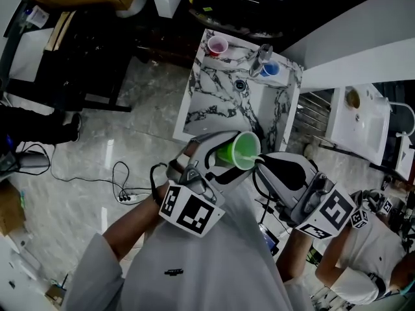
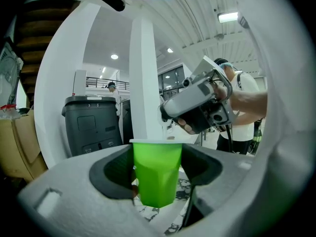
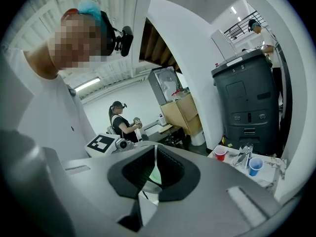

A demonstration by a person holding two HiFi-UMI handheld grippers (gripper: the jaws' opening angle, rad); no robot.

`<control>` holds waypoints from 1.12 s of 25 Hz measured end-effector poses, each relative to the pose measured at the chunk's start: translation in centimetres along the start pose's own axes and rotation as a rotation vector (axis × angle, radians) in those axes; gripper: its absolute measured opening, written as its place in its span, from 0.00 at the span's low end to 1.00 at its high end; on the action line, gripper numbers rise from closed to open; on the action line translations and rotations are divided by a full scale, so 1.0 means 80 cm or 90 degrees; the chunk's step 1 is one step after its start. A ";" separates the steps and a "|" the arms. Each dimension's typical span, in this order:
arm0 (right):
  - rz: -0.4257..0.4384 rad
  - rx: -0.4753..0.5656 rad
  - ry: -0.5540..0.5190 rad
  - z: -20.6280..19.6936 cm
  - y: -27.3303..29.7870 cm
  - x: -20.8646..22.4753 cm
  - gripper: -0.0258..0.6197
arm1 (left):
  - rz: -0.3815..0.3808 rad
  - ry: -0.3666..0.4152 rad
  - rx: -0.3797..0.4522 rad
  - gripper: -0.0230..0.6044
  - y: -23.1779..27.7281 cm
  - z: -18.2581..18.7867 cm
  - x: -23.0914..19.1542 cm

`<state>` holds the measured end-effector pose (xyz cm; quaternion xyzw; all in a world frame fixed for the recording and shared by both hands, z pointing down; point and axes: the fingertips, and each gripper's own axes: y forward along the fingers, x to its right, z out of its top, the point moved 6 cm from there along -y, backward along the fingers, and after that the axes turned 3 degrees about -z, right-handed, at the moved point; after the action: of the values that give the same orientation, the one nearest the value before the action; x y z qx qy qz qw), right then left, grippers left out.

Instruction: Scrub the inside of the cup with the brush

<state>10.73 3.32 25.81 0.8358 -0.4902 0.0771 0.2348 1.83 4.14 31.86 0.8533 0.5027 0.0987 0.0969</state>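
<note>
Marble-patterned sink unit (image 1: 214, 112) seen from above on glossy grey floor (image 1: 130, 122). Red cup (image 1: 217, 45) stood at back left corner of unit, blue cup (image 1: 270, 69) at back right. Chrome faucet (image 1: 261, 58) set just beside blue cup. Drain (image 1: 240, 85) seen in the sink. Power strip with black cables (image 1: 126, 198) laid on floor left of unit. White basin (image 1: 363, 128) seen at right edge. Dark grey bin (image 3: 247, 102) and cardboard box (image 3: 185, 113) seen in right gripper view. Person in black top (image 3: 121, 122) seen far behind.
</note>
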 end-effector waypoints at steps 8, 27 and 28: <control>-0.057 -0.017 -0.002 -0.002 -0.018 0.018 0.07 | -0.009 -0.001 0.001 0.52 0.004 0.002 0.002; -0.120 0.029 -0.019 0.022 -0.081 0.034 0.08 | -0.005 0.008 -0.001 0.52 0.008 0.002 0.009; -0.120 0.034 -0.017 0.023 -0.083 0.034 0.08 | -0.005 0.007 -0.001 0.52 0.008 0.002 0.009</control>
<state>17.63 3.04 23.07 0.8852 -0.4101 0.0568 0.2122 2.71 4.44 31.92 0.8508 0.5064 0.1033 0.0951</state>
